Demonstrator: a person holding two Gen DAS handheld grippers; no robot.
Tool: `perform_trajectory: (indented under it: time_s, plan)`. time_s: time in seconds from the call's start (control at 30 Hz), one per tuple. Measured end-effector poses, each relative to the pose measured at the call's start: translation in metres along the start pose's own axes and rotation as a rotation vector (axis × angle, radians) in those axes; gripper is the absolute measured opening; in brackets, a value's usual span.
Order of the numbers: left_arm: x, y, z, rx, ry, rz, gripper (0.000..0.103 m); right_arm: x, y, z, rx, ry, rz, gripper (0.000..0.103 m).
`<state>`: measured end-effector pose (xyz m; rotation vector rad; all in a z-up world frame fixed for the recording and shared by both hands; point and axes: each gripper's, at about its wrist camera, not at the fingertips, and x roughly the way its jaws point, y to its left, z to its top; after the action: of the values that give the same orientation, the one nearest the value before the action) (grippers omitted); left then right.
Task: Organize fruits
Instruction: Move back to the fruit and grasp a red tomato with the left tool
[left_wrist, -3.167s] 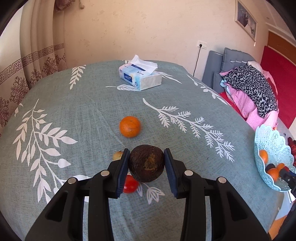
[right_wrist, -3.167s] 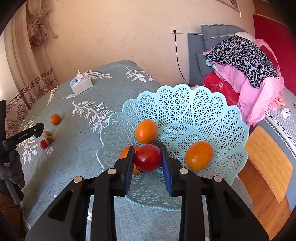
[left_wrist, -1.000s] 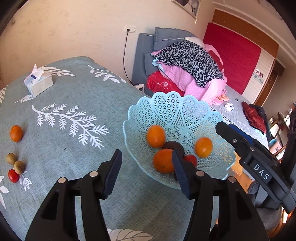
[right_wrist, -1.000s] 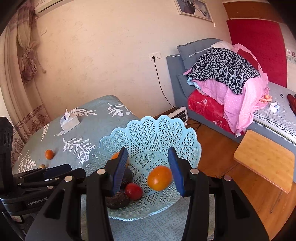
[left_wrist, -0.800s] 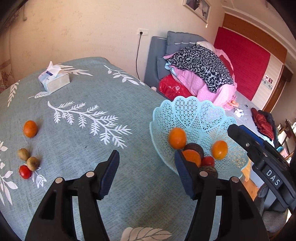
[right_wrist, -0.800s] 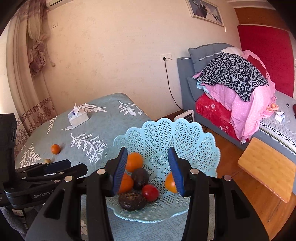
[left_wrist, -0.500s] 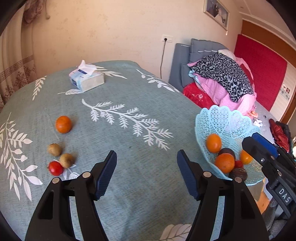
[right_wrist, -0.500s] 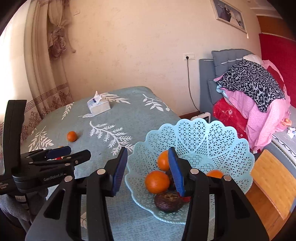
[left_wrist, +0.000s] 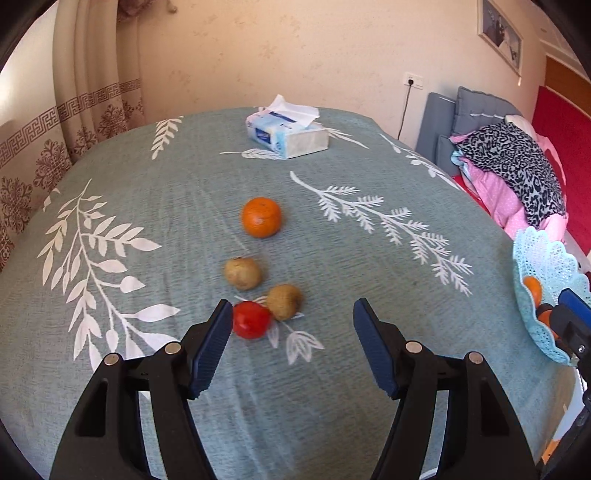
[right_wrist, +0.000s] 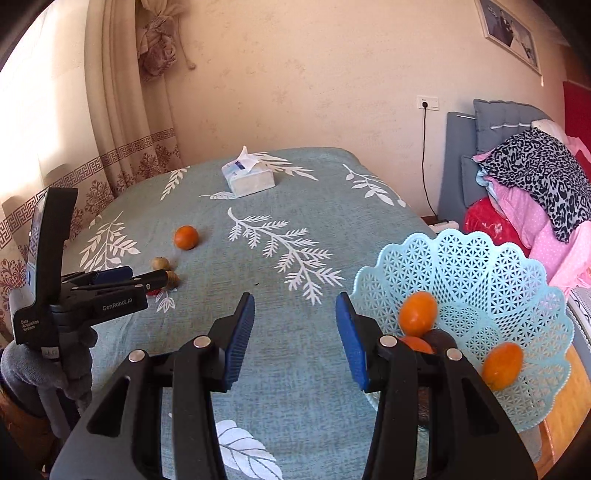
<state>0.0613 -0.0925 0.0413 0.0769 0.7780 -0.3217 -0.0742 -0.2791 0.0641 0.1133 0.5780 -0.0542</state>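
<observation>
In the left wrist view, the left tool (left_wrist: 291, 347) hangs over the desk (left_wrist: 369, 295) at lower centre, jaws spread wide and empty. Bare cloth fills the gap between the jaws and runs on to the right, up to the basket (left_wrist: 543, 258) at the right edge, which sits at the desk's rim. The tissue box (left_wrist: 286, 133) stands at the far edge, upper centre, well apart from the fruit.

Four fruits lie loose in mid-frame. The orange (left_wrist: 261, 216) is round and bright, farthest away. Two dull tan kiwis follow: one kiwi (left_wrist: 243, 273) just below the orange, the second kiwi (left_wrist: 284, 301) lower right of it. The tomato (left_wrist: 251, 319) is glossy red, touching the second kiwi and just beside the left jaw's tip.

In the right wrist view, the right tool (right_wrist: 295, 336) is likewise wide open and holds nothing. The basket (right_wrist: 480, 266) at right holds oranges (right_wrist: 418, 313) and a dark fruit (right_wrist: 437, 338), partly hidden behind the right jaw.

Half a second ago the left tool saw the basket well inside its frame; now it has swung left, the loose fruits are closer and central, and the tomato sits by its left jaw. The right tool has turned left too, so the basket has slid from centre to the right.
</observation>
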Motion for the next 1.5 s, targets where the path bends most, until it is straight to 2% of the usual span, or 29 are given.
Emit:
perform_trajectory:
  time_s: [0.17,0.23,0.37,0.63,0.77,0.9,1.07,1.23,1.33,1.43,1.5]
  plan:
    - [0.011,0.026,-0.002,-0.024,0.023,0.043,0.062,0.017,0.016,0.003,-0.024,0.047,0.055,0.047]
    - [0.019,0.033,-0.002,-0.031,0.047,0.049,0.056,0.025,0.022,0.003,-0.027,0.07,0.077,0.047]
    - [0.027,0.039,-0.004,-0.04,0.07,0.024,0.051,0.038,0.033,0.005,-0.038,0.097,0.106,0.047]
    - [0.028,0.041,-0.005,-0.047,0.063,-0.006,0.048,0.065,0.058,0.016,-0.062,0.144,0.172,0.047]
    - [0.029,0.04,-0.009,-0.049,0.094,-0.045,0.033,0.083,0.068,0.02,-0.063,0.184,0.203,0.047]
    - [0.024,0.042,-0.01,-0.06,0.083,-0.062,0.028,0.101,0.073,0.023,-0.046,0.235,0.233,0.047]
    - [0.016,0.051,-0.009,-0.092,0.057,-0.054,0.028,0.12,0.088,0.024,-0.065,0.277,0.253,0.047]
    - [0.001,0.059,-0.008,-0.107,0.002,-0.01,0.028,0.138,0.111,0.024,-0.126,0.298,0.267,0.047]
    - [-0.004,0.064,-0.008,-0.118,-0.016,0.018,0.028,0.148,0.124,0.024,-0.165,0.306,0.271,0.045]
    - [-0.007,0.071,-0.008,-0.144,-0.023,0.03,0.028,0.16,0.136,0.024,-0.191,0.322,0.278,0.038]
    - [-0.008,0.075,-0.009,-0.159,-0.024,0.033,0.028,0.166,0.142,0.026,-0.201,0.322,0.283,0.038]
